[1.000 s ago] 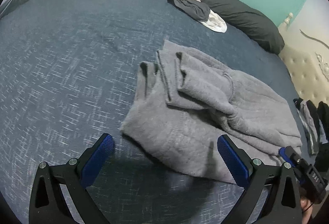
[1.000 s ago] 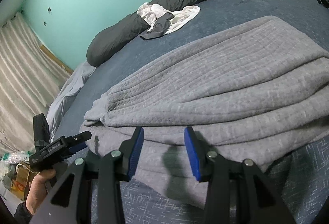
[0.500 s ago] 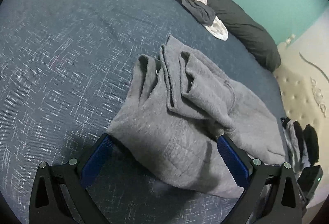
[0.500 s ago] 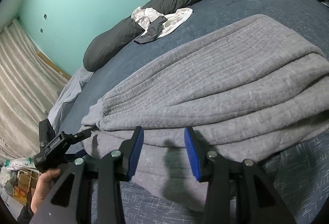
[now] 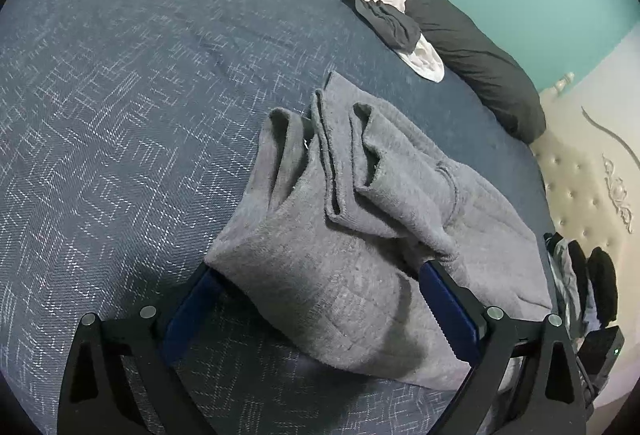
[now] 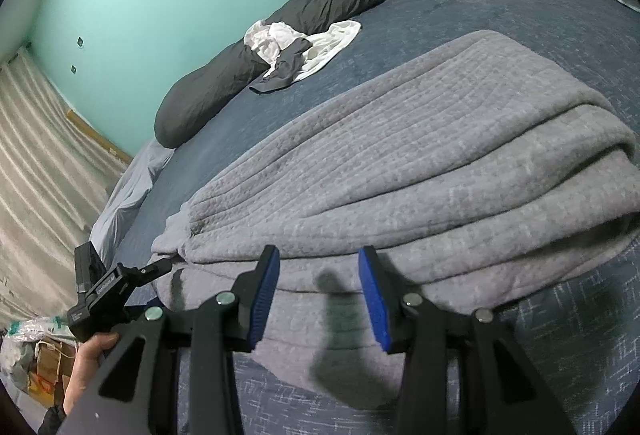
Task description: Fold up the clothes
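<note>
My left gripper stands wide apart, straddling the near corner of the grey sweater, nothing pinched. My right gripper is half apart over the near hem, pads clear of the cloth. I should dig both lower fingers under every layer before closing. The sweater lies part-folded on the blue bedspread, long axis running toward the dark bolster.
</note>
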{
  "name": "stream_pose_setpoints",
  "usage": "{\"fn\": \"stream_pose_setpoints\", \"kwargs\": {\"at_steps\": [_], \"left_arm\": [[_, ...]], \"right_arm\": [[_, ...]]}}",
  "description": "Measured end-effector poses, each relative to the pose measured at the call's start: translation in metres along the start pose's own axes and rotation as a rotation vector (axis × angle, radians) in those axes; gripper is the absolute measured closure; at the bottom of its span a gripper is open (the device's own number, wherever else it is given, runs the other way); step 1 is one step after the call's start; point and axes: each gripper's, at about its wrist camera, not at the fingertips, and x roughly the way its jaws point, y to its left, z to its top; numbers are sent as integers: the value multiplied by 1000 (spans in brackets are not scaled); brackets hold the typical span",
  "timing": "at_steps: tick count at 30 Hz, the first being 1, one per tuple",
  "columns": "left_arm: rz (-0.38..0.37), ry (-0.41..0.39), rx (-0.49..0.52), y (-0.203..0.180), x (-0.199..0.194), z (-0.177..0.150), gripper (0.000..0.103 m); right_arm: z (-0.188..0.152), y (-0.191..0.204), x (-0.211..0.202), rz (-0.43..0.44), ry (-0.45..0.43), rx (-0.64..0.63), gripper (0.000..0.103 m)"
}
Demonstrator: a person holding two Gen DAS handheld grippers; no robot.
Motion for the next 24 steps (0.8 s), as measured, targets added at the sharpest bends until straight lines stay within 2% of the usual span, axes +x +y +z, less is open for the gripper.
{"fn": "stream_pose_setpoints", "kwargs": {"at_steps": [4, 5, 9, 16, 18, 24], "left_arm": [[-4, -1, -4, 1, 2, 2, 3], [-4, 1, -5, 1, 3, 2, 6], [-4, 2, -27, 7, 7, 4, 31], [-22, -13, -31, 6, 4, 4, 49], [-31, -27, -23, 2, 1, 6, 58], [-40, -51, 11, -5, -6, 9, 65]], "right_arm": [[0, 0, -1, -3, -3, 2, 61], [-1, 1, -1, -3, -4, 2, 61], [-1, 1, -1, -5, -5, 3, 61], [1, -3, -2, -5, -10, 14, 62], [2, -4, -2, -4, -12, 17, 61], [4, -8, -5, -4, -19, 38, 61]]}}
